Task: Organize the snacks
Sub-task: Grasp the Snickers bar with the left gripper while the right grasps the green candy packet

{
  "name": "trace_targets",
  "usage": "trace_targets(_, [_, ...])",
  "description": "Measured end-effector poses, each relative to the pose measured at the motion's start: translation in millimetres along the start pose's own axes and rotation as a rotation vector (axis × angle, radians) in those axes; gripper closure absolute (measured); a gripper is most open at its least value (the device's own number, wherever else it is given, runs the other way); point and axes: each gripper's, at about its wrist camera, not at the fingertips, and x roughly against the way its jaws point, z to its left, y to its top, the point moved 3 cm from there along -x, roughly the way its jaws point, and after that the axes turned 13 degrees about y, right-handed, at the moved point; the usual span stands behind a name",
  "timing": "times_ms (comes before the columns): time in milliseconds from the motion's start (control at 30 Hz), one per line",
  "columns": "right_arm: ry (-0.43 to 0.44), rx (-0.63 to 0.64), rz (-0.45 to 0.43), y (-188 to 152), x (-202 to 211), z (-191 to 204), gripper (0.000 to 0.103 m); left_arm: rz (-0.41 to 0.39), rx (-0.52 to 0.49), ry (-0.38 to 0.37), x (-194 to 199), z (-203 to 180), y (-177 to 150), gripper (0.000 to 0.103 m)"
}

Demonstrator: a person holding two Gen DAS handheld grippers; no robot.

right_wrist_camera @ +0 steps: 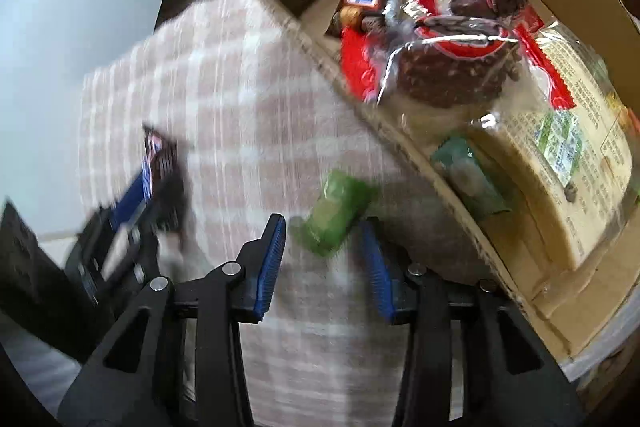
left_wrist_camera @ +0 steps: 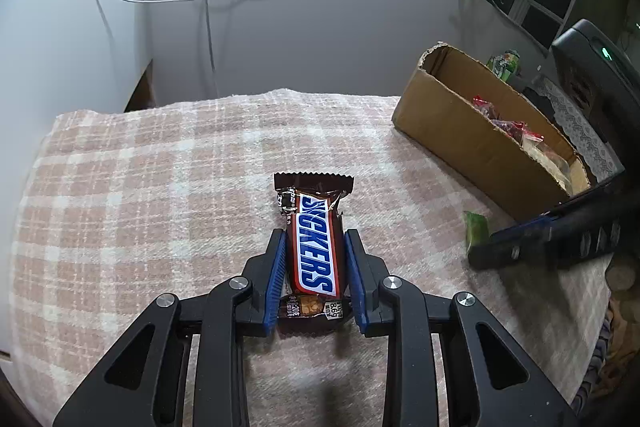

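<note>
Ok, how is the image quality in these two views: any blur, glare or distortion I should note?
Left wrist view: sharp, Snickers bar lettering readable, fisheye bending the blanket edge, dim corners. Right wrist view: motion blur smears the green snack and the left tool; glare glints on the clear wrappers inside the cardboard box.

I see a brown Snickers bar (left_wrist_camera: 313, 247) with blue-on-white lettering on the pink-and-white checked cloth (left_wrist_camera: 160, 187), blue pads (right_wrist_camera: 272, 259) on my black grippers, a green candy (right_wrist_camera: 334, 213), and the tan cardboard box (left_wrist_camera: 452, 131).
</note>
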Motion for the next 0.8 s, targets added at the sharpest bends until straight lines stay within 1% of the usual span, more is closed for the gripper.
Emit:
trace_targets(67, [-0.054,0.025,-0.001,3,-7,1,0.061,-0.005,-0.007,-0.002,2,-3,1,0.076])
trace_targets(167, [-0.133,0.124,-0.025,-1,-17,21,0.061,-0.022,-0.025,0.006,6,-5,2,0.076])
trace_targets(233, [-0.145,0.163,-0.043,-4,-17,30,0.068,-0.023,-0.02,0.007,7,-3,1,0.076])
trace_targets(300, [-0.179,0.222,-0.044,-7,-23,40,0.072,-0.021,-0.013,0.006,7,0,1,0.076])
trace_targets(333, [-0.178,0.231,-0.043,-7,-24,41,0.073,-0.021,-0.009,0.007,6,2,0,0.076])
trace_targets(400, [-0.151,0.197,-0.035,-7,-24,39,0.074,-0.022,-0.005,0.005,7,4,0,0.076])
trace_targets(467, [-0.128,0.188,-0.051,-4,-21,32,0.084,-0.018,0.001,0.003,6,6,-1,0.076])
trace_targets(500, [-0.139,0.214,-0.048,-7,-20,26,0.084,-0.018,0.007,0.003,7,8,-1,0.076])
trace_targets(567, [-0.167,0.284,-0.051,-8,-17,31,0.086,-0.023,0.007,0.004,8,7,0,0.076])
trace_targets(700, [-0.15,0.342,-0.065,-14,-14,42,0.096,-0.035,0.008,0.003,12,6,2,0.076])
trace_targets(800, [-0.132,0.364,-0.06,-17,-8,47,0.098,-0.035,0.009,0.004,12,7,1,0.076])
